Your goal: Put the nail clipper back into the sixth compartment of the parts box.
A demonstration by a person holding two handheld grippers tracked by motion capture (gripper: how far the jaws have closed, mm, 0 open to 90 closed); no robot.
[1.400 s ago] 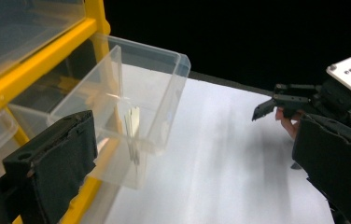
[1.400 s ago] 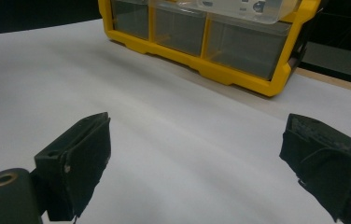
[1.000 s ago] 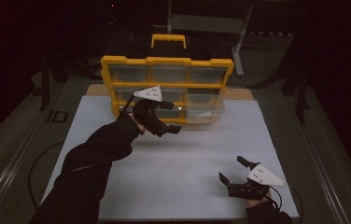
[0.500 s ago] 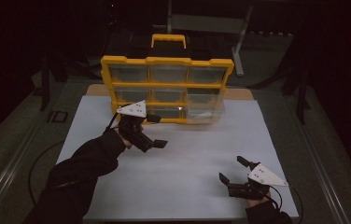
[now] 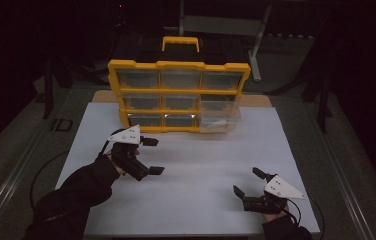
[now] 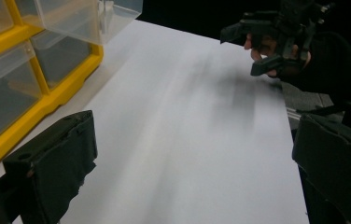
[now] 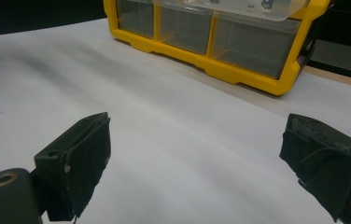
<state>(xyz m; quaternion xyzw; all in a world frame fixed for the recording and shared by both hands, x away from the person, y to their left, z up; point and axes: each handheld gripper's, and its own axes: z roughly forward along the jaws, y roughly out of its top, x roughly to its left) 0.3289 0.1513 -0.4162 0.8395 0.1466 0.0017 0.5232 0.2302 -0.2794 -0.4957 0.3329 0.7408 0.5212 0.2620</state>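
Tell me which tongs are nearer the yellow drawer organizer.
Left. The left tongs hang open just in front of the yellow drawer organizer, near its lower left corner. The right tongs sit open at the near right edge of the table, well away from it.

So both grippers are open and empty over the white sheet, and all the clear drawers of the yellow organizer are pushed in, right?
Not quite. One clear drawer at the lower right of the yellow organizer sticks out, as the high view shows. The left gripper and right gripper are indeed open and empty over the white sheet.
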